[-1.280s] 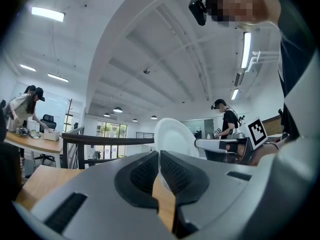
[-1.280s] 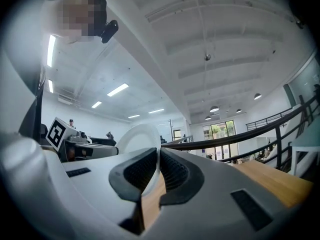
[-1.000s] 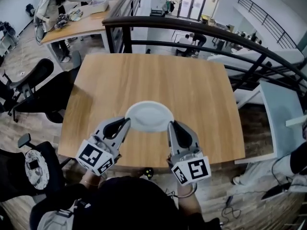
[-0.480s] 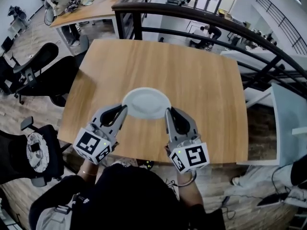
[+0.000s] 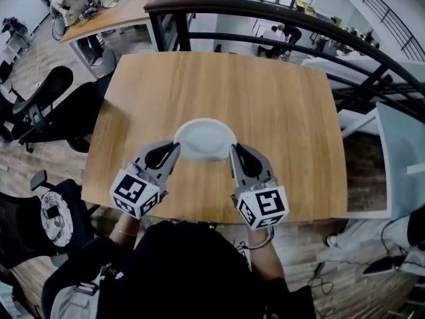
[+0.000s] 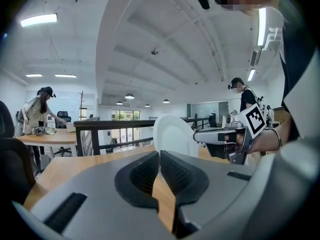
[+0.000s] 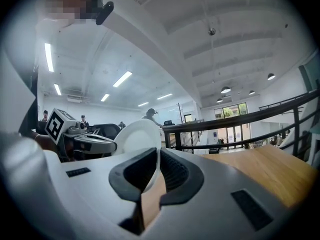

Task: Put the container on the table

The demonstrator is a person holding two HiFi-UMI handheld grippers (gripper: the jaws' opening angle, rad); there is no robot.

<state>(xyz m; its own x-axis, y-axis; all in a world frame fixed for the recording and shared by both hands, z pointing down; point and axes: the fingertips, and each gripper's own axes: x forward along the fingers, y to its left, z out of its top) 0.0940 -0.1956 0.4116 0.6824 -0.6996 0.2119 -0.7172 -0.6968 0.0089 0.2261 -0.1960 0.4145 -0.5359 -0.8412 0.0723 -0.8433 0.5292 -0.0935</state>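
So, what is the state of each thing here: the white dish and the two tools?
White round shallow container: empty, held level over the light wooden table.
Left tool: shut on the container's left rim.
Right tool: shut on its right rim.

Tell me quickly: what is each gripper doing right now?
Left gripper: shut on the left rim of the white container.
Right gripper: shut on its right rim.

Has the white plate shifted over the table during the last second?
Yes, slightly: the white plate is now farther from the wooden table's near edge, closer to its middle.
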